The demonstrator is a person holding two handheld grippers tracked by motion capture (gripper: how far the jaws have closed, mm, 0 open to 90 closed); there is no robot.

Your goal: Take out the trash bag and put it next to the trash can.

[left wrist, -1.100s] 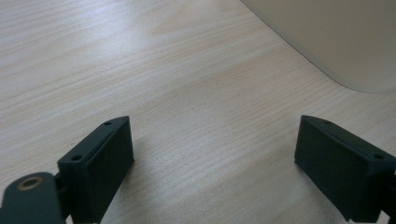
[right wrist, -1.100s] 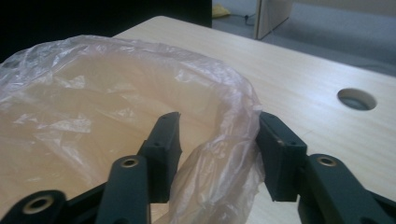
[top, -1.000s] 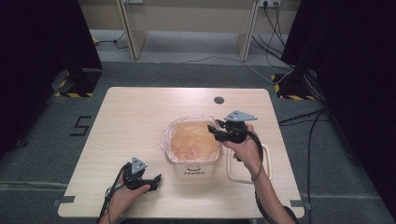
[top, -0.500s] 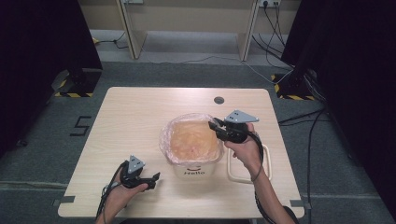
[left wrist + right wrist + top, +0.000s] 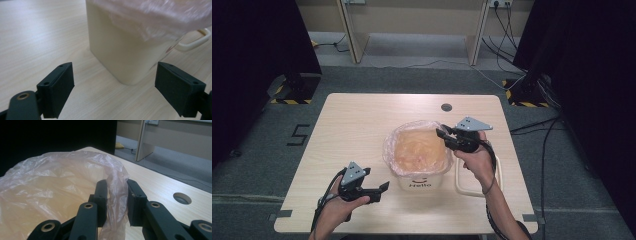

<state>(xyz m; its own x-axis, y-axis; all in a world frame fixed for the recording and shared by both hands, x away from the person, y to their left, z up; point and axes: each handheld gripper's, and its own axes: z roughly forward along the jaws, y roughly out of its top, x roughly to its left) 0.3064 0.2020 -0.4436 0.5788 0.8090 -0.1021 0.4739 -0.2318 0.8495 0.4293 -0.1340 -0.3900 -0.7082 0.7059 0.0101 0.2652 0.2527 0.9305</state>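
Observation:
A cream bin [image 5: 419, 182] printed "Hello" stands on the table, lined with a thin pinkish plastic bag [image 5: 419, 150] that drapes over its rim. My right gripper [image 5: 441, 134] is at the bin's far right rim. Its jaws have just been closing, and in the right gripper view the right gripper [image 5: 116, 187] is shut on a fold of the bag [image 5: 50, 182]. My left gripper [image 5: 384, 189] hovers open at the bin's front left. Its jaws have just narrowed slightly, with nothing gripped. From the left gripper [image 5: 115, 68], the bin [image 5: 120, 50] corner lies just ahead under the bag [image 5: 155, 17].
A cream loop handle [image 5: 467, 185] lies flat on the wooden table [image 5: 352, 125] to the right of the bin, also seen as the handle [image 5: 197, 41]. A round hole [image 5: 446, 107] sits near the table's far edge. The table's left half is bare wood.
My left gripper has lifted a little off the table near the bin's front left corner. The right gripper stays at the bag's rim, its jaws closer together.

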